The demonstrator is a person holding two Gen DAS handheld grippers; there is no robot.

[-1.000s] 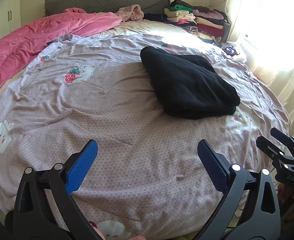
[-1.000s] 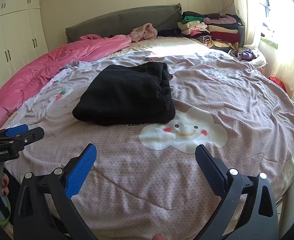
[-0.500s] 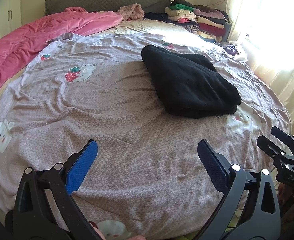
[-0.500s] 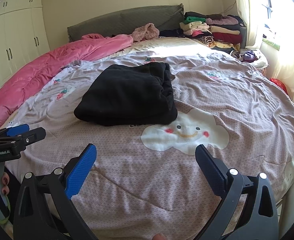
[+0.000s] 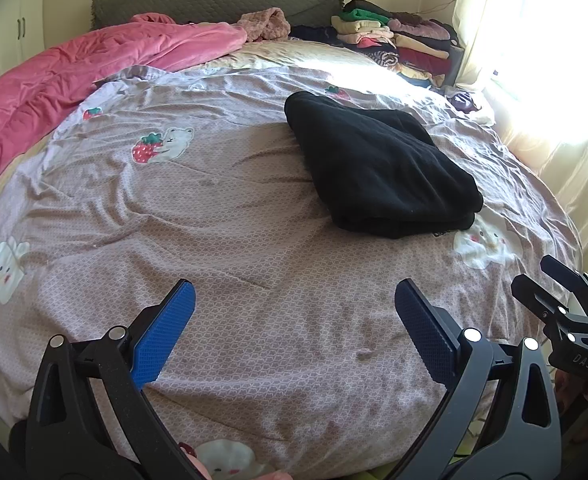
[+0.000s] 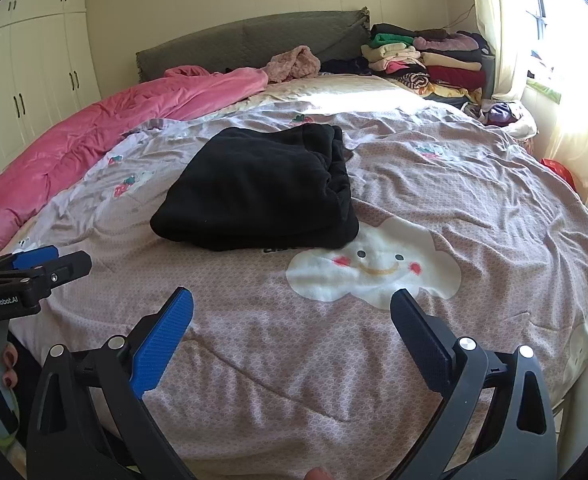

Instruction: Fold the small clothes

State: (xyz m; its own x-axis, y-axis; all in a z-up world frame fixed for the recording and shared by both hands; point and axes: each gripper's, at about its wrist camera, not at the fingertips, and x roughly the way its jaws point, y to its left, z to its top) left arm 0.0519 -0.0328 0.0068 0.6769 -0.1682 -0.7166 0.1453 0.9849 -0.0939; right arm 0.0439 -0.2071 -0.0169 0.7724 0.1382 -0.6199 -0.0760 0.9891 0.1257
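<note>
A black garment point(image 5: 378, 164) lies folded into a thick rectangle on the mauve patterned bedspread point(image 5: 213, 220); it also shows in the right wrist view point(image 6: 257, 188), just behind a white cloud print point(image 6: 374, 268). My left gripper point(image 5: 294, 308) is open and empty over the near part of the bed, well short of the garment. My right gripper point(image 6: 291, 316) is open and empty, also short of it. The right gripper shows at the right edge of the left wrist view point(image 5: 550, 284), and the left gripper at the left edge of the right wrist view point(image 6: 53, 260).
A pink duvet point(image 5: 73, 76) is bunched along the left and back. A stack of folded clothes point(image 6: 430, 60) stands at the back right by the curtain point(image 5: 534, 60). A grey headboard point(image 6: 249, 40) runs behind, with white wardrobes point(image 6: 25, 80) at the left.
Both views have shifted slightly; the black garment sits a little further right in each frame. The garment itself and both grippers' openings are unchanged.
</note>
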